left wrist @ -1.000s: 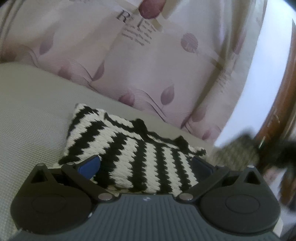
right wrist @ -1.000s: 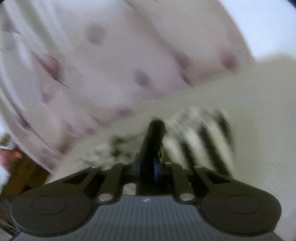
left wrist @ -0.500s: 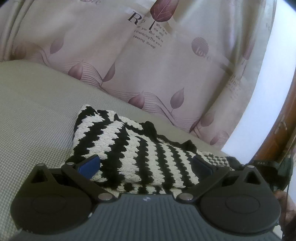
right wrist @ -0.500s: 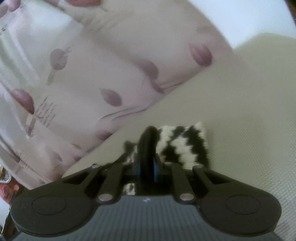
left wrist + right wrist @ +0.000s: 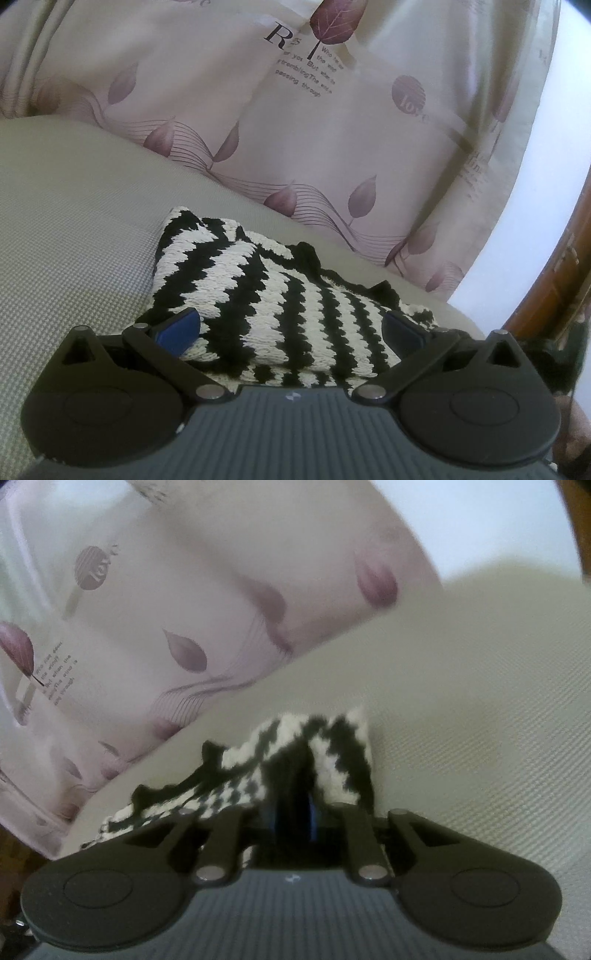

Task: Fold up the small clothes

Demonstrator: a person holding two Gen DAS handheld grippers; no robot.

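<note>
Left wrist view: the left gripper (image 5: pixel 291 330) stands wide over the striped knit (image 5: pixel 280 295), folded on the grey bed (image 5: pixel 74 229) by the curtain (image 5: pixel 295 129). Right wrist view: the right gripper (image 5: pixel 293 812), narrow, is opening with dark knit (image 5: pixel 332 746) between its fingers. Yarn snagging on a withdrawing pad could drag the fold open.

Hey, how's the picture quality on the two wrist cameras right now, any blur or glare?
Left wrist view: sharp, the striped knit garment and curtain lettering crisp; blown-out white glare at the right edge. Right wrist view: soft and smeared, the curtain blurred. Both bend straight lines, fisheye-style.
</note>
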